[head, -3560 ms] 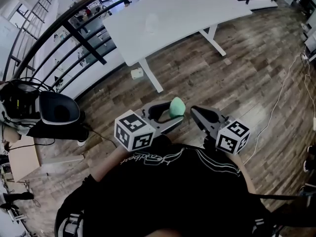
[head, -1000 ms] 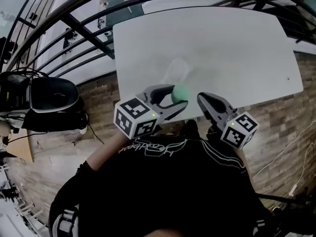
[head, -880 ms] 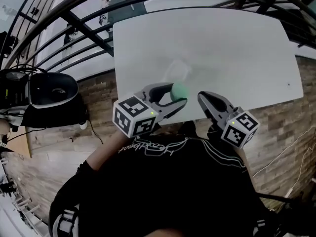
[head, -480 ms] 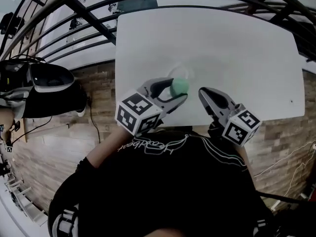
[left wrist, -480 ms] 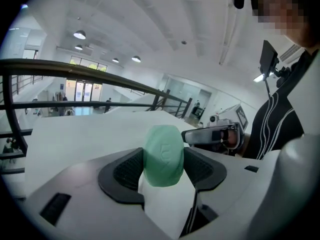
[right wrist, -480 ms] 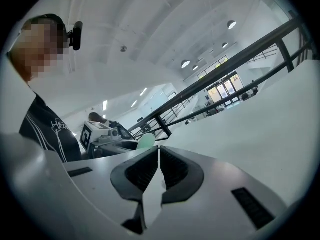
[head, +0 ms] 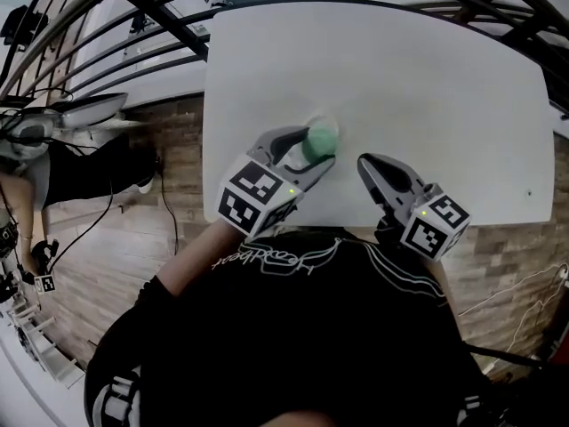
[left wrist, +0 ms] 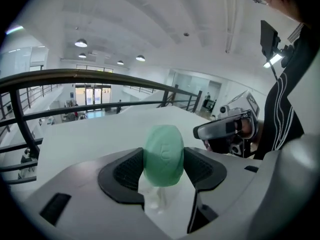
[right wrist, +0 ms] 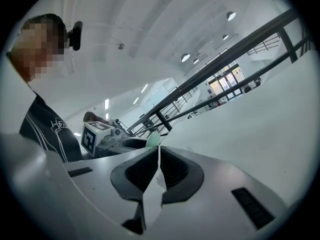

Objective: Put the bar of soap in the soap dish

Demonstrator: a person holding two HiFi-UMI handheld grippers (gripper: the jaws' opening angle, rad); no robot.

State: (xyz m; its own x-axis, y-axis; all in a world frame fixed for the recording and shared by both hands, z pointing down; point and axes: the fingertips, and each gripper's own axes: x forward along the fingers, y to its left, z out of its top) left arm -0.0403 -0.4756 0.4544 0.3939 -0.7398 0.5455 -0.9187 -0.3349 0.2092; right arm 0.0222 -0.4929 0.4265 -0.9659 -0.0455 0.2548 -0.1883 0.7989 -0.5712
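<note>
Left hand-held gripper [head: 317, 148] clamps the green soap [left wrist: 163, 154] over the tabletop's [head: 427, 87] near edge, with the right hand-held gripper [right wrist: 159, 156] beside it pinched shut and empty, so what seems left is lowering and releasing into the clear, apparently empty dish [head: 316, 123] just past the soap.

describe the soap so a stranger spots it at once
Find the big white table; at its near edge the left tool reaches over it. Clamped between its jaws is the bar of soap, a mint-green oval, the only green thing there.
</note>
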